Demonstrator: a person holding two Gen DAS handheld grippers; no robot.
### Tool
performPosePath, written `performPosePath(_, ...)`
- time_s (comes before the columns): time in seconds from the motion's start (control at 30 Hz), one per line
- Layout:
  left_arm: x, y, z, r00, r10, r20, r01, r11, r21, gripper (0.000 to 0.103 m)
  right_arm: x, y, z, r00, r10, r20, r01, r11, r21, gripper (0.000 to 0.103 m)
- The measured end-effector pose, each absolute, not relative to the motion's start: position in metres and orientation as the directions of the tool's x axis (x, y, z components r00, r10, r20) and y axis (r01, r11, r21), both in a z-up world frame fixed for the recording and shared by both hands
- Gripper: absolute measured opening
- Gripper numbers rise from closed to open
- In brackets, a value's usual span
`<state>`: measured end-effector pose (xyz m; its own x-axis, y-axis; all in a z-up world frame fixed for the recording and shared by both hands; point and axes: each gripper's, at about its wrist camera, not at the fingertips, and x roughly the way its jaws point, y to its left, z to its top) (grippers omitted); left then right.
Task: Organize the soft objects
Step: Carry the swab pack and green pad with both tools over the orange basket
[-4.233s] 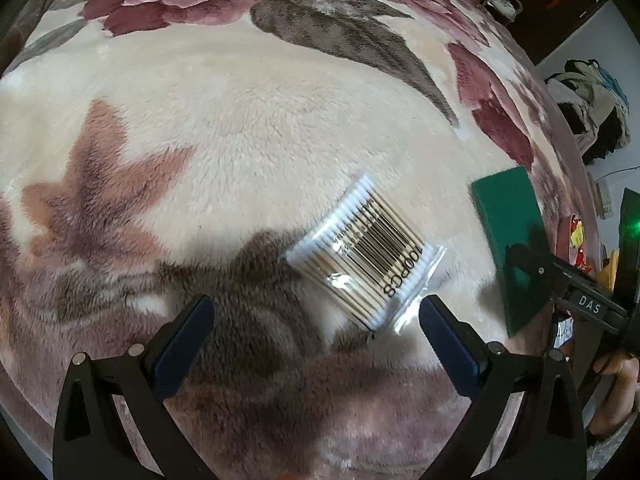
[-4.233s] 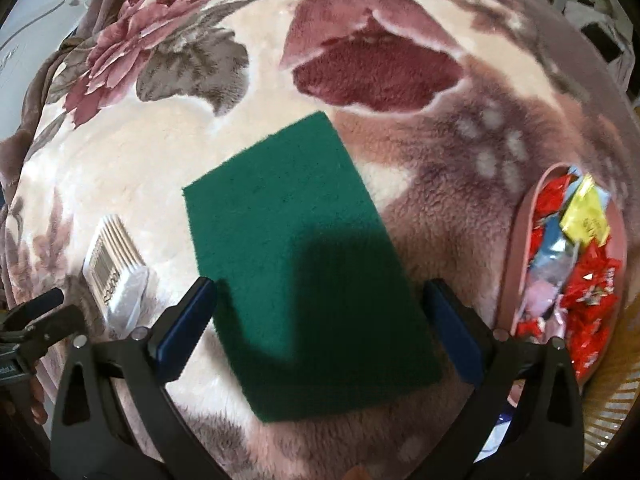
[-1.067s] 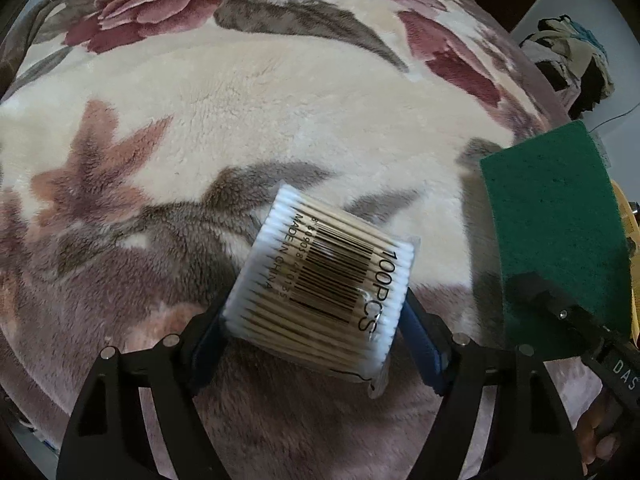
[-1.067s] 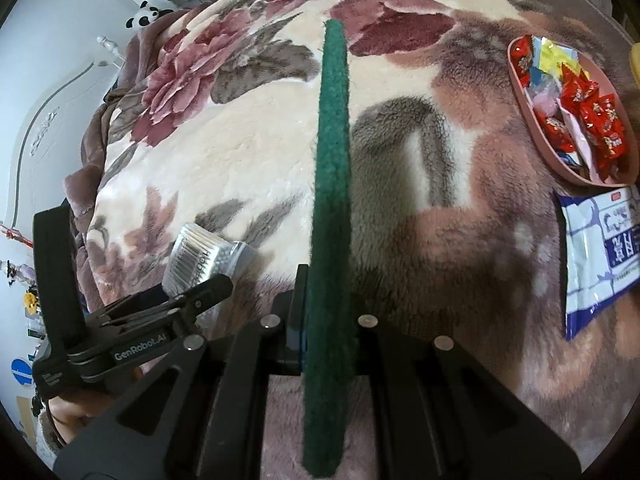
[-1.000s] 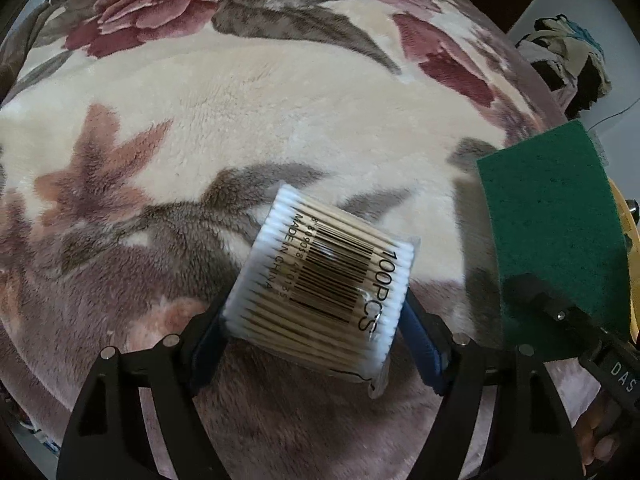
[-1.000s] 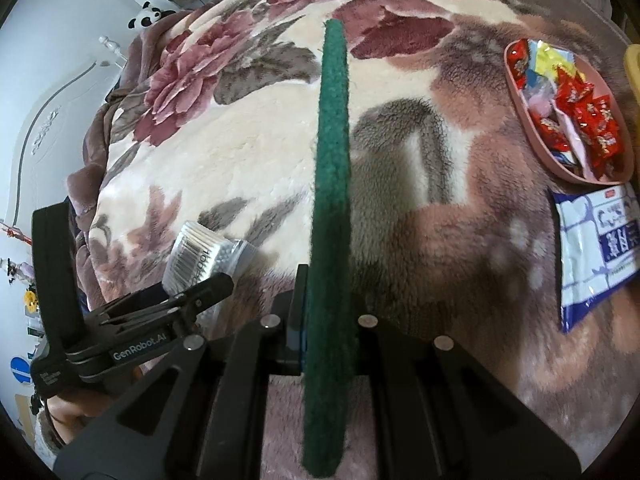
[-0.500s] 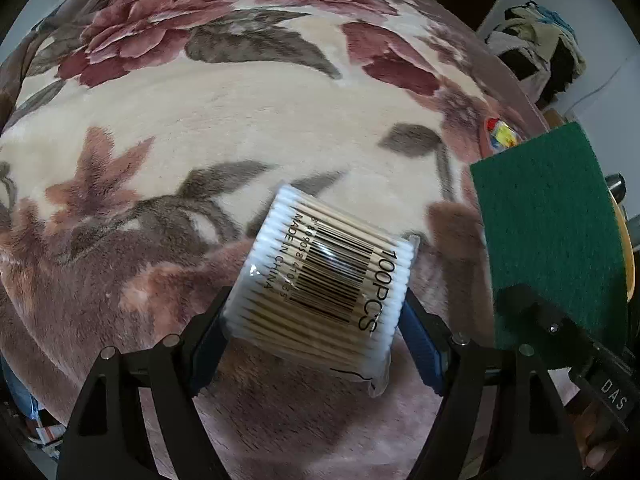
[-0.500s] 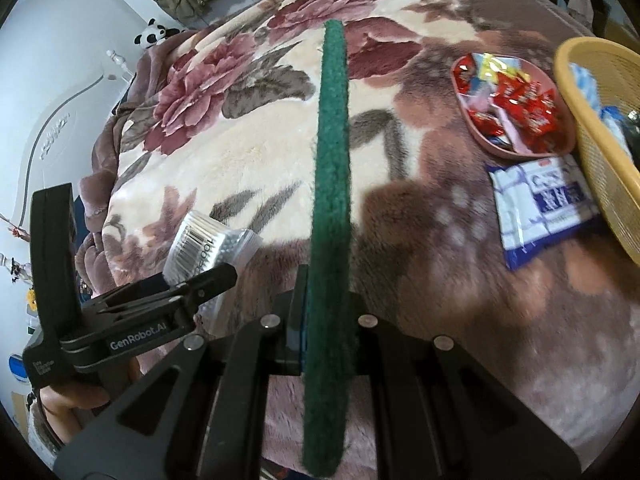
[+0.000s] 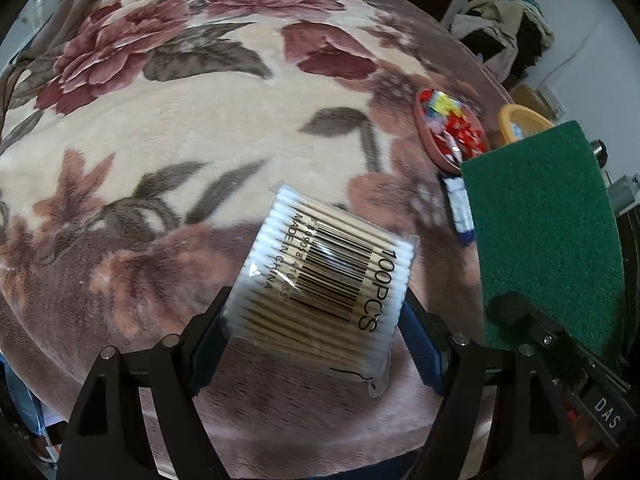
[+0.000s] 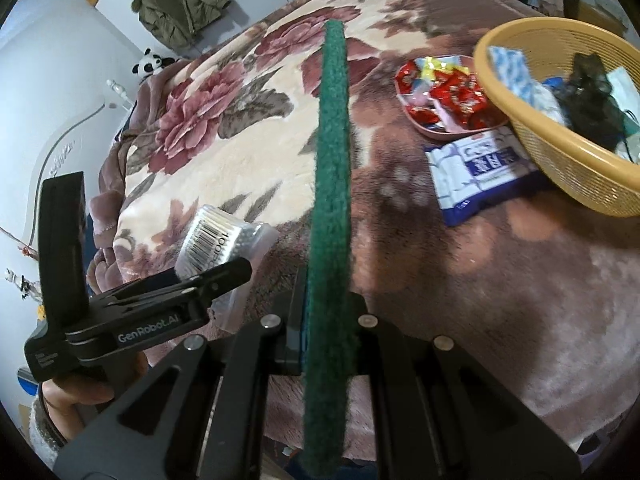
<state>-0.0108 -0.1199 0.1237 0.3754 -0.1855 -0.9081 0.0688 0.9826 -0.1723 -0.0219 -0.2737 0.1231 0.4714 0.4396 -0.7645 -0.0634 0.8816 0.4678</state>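
Observation:
My left gripper (image 9: 316, 332) is shut on a clear pack of cotton swabs (image 9: 328, 272) with a barcode label, held across its width above the floral blanket (image 9: 200, 128). The same pack (image 10: 218, 240) shows at the left of the right wrist view. My right gripper (image 10: 326, 332) is shut on a flat green scouring pad (image 10: 332, 184), seen edge-on and standing upright between the jaws. In the left wrist view the pad (image 9: 540, 224) shows its broad face at the right.
A yellow woven basket (image 10: 576, 160) with packets and a dark item sits at the right. Beside it are a pink dish of wrapped sweets (image 10: 444, 96) and a blue-and-white tissue pack (image 10: 480, 168). A hand (image 10: 76, 392) holds the left gripper's handle.
Both grippers have risen and shifted toward the basket side with their loads. The sweets dish, tissue pack and basket have come further into both views. Neither grip has altered.

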Motion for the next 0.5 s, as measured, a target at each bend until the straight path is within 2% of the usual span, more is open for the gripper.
performPosePath(0.5,-0.011,-0.204,0.138,0.371,-0.216,-0.903,0.179,0.971,-0.159,0.080,-0.049,-0.342,0.139,0.557,0.424,-0.714,0.004,0.858,0.513,0.008)
